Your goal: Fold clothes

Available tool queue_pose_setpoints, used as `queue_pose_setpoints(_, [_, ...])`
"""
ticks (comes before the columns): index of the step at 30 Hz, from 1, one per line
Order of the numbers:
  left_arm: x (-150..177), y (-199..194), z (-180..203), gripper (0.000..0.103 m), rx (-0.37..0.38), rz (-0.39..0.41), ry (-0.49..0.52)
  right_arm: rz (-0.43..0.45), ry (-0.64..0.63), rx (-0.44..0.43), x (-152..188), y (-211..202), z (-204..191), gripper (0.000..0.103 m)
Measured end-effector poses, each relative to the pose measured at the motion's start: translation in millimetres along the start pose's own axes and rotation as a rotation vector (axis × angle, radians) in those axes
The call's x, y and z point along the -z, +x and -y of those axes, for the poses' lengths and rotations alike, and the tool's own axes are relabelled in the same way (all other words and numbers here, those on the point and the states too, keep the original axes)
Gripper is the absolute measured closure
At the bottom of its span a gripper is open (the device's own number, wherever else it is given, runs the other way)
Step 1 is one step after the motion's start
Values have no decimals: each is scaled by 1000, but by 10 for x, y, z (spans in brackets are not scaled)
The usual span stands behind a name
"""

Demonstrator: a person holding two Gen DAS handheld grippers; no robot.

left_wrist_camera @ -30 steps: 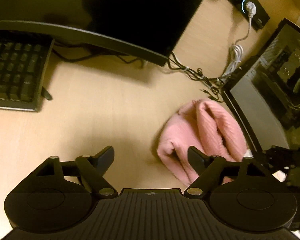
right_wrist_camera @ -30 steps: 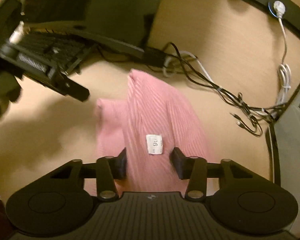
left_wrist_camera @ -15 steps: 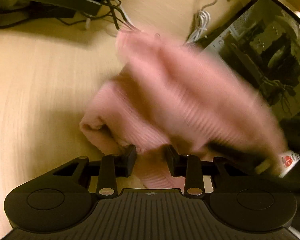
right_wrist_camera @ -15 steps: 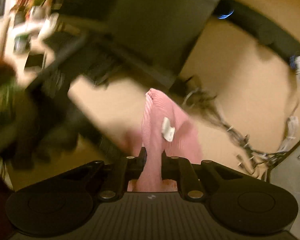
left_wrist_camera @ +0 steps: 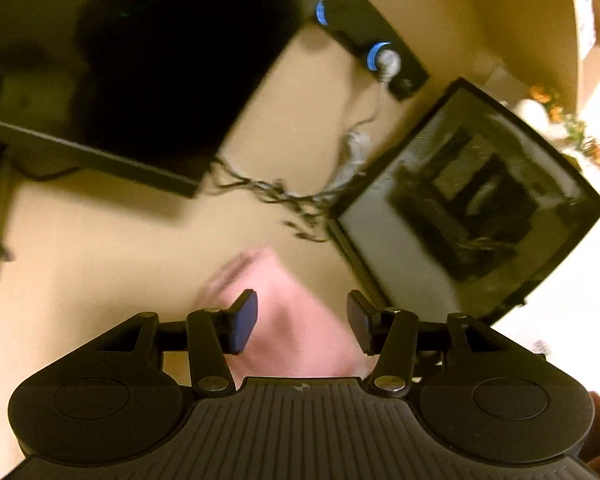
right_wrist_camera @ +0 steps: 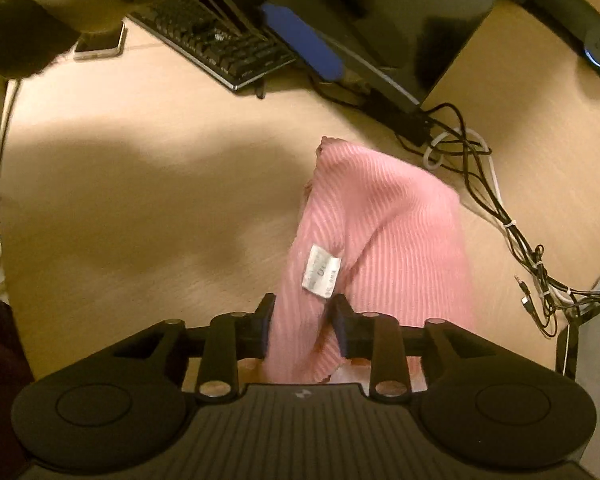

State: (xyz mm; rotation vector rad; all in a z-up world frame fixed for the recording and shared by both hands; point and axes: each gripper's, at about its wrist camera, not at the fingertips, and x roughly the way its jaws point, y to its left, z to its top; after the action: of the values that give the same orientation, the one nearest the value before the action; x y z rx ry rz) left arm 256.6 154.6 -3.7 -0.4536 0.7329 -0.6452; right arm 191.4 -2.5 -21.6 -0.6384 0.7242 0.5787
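Observation:
A pink ribbed knit garment (right_wrist_camera: 384, 232) with a white label (right_wrist_camera: 320, 270) lies bunched on the light wooden desk (right_wrist_camera: 140, 208). My right gripper (right_wrist_camera: 302, 330) has its fingers against both sides of a fold of the garment's near end. In the left wrist view the garment (left_wrist_camera: 296, 328) is blurred and lies below and between the fingers of my left gripper (left_wrist_camera: 302, 322), which is open and holds nothing. The near part of the garment is hidden behind both gripper bodies.
A monitor (right_wrist_camera: 412, 8) and black keyboard (right_wrist_camera: 216, 40) stand at the back, a phone (right_wrist_camera: 100, 44) at the back left. Tangled cables (right_wrist_camera: 512, 232) lie right of the garment. A glass-sided computer case (left_wrist_camera: 472, 208) stands at the right, a power strip (left_wrist_camera: 376, 52) behind it.
My left gripper has opened, let go of the garment and pulled up and back. My right gripper's jaws have widened somewhat around the fold, and the garment has settled lower on the desk.

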Motion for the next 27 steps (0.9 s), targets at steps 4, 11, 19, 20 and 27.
queue_pose_setpoints(4, [52, 359, -3, 50, -26, -75, 26, 52, 65, 4, -13, -346, 230, 43])
queue_pose_setpoints(11, [173, 669, -74, 50, -99, -157, 78, 117, 351, 86, 17, -476, 774, 10])
queue_pose_setpoints(19, [187, 615, -125, 49, -114, -176, 92, -44, 433, 155, 291, 319, 730, 0])
queue_pose_setpoints(20, [186, 615, -125, 49, -113, -176, 90, -63, 460, 138, 291, 329, 768, 0])
queue_pose_setpoints(27, [178, 619, -109, 48, -117, -174, 93, 51, 614, 149, 232, 0, 1042, 0])
